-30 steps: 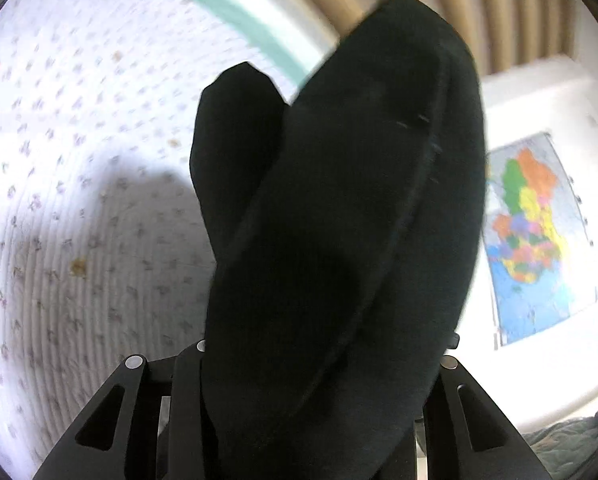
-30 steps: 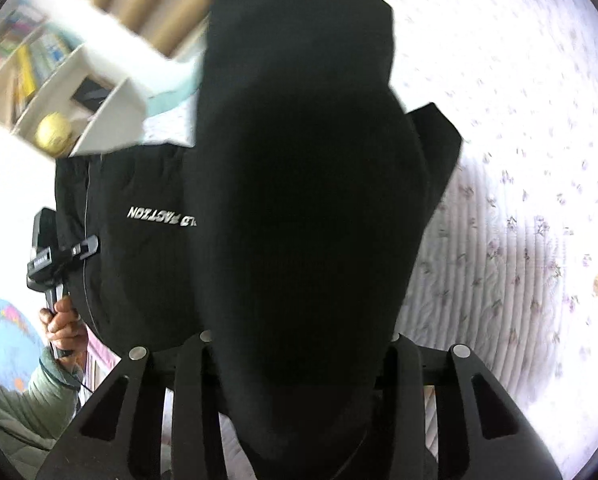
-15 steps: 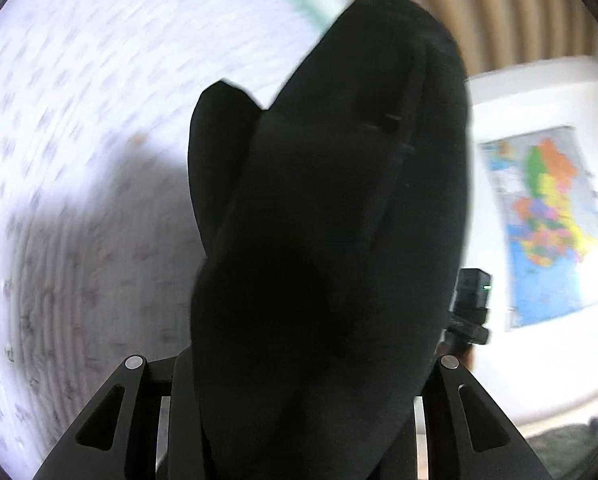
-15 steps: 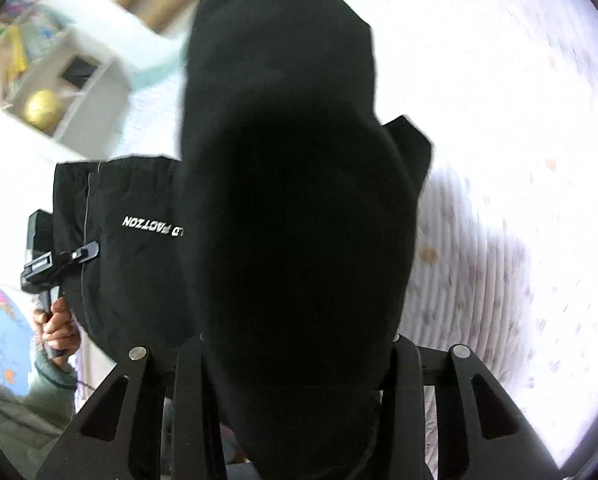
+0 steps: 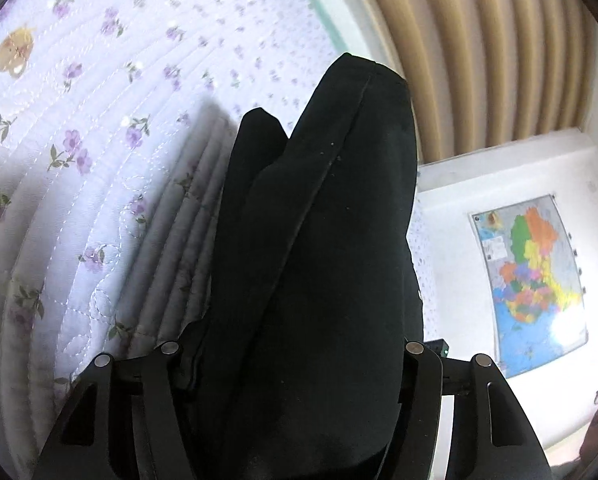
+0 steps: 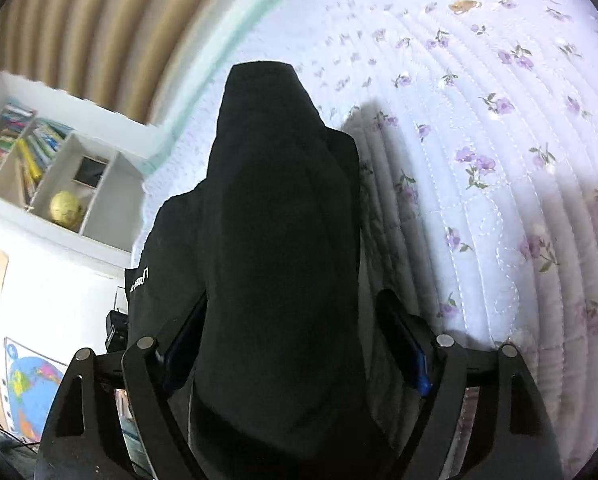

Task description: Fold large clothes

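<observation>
black garment (image 5: pixel 319 260) fills middle of left wrist view, hides left tongs (image 5: pixel 291 360) fingertips, so can't see if pads touch cloth; jaws opening, cloth between. Same in right wrist view: garment (image 6: pixel 279 240) covers centre, right tongs (image 6: pixel 299 340) tips mostly buried, jaws opening, cloth between. White lettering (image 6: pixel 141 280) at garment's left edge too small, curled, unreadable. Wall map (image 5: pixel 531 280) bottom washed out by glare. Quilt (image 5: pixel 99 140) print blurry toward upper edge. Lower right corner, someone's sleeve, cut off.

bright daylight, soft shadows on the quilt (image 5: pixel 99 160); glare on the map (image 5: pixel 559 328); fisheye edges curve, slightly blurred.
</observation>
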The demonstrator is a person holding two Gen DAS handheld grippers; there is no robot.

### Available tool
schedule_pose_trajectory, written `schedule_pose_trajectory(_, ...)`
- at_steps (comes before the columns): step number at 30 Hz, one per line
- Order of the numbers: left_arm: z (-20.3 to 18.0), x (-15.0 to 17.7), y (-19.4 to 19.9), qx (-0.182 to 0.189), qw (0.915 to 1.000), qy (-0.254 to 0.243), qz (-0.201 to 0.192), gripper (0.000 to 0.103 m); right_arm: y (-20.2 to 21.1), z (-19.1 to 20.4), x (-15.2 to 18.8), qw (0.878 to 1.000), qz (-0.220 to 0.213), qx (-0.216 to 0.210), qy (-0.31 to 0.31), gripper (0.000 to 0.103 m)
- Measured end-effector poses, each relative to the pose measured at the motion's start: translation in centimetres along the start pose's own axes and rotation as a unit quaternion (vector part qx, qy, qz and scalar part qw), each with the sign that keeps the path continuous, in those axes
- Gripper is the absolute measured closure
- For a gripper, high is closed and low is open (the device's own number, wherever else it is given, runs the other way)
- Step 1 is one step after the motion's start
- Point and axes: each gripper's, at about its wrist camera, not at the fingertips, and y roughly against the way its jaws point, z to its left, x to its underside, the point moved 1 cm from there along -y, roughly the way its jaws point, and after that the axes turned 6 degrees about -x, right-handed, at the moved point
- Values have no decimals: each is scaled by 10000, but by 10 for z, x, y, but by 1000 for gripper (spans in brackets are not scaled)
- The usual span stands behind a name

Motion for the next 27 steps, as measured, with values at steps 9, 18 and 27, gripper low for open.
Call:
schedule_pose_trajectory(9, -59, 27, 89, -1457, 9792, -896, -1094, 39, 55, 54, 18, 9799, -804, 1593, 888, 17)
schedule_pose_trajectory(18, -184, 93, 78, -2265, 9354, -2620, -718, 39, 33, 196, 71, 9462, -689, 2334, 2133, 4)
schedule_pose_trajectory(27, -115, 81, 11, -2559, 9435, -2090, 268, 37, -85, 160, 111, 9011, 449, 3554, 2441, 3)
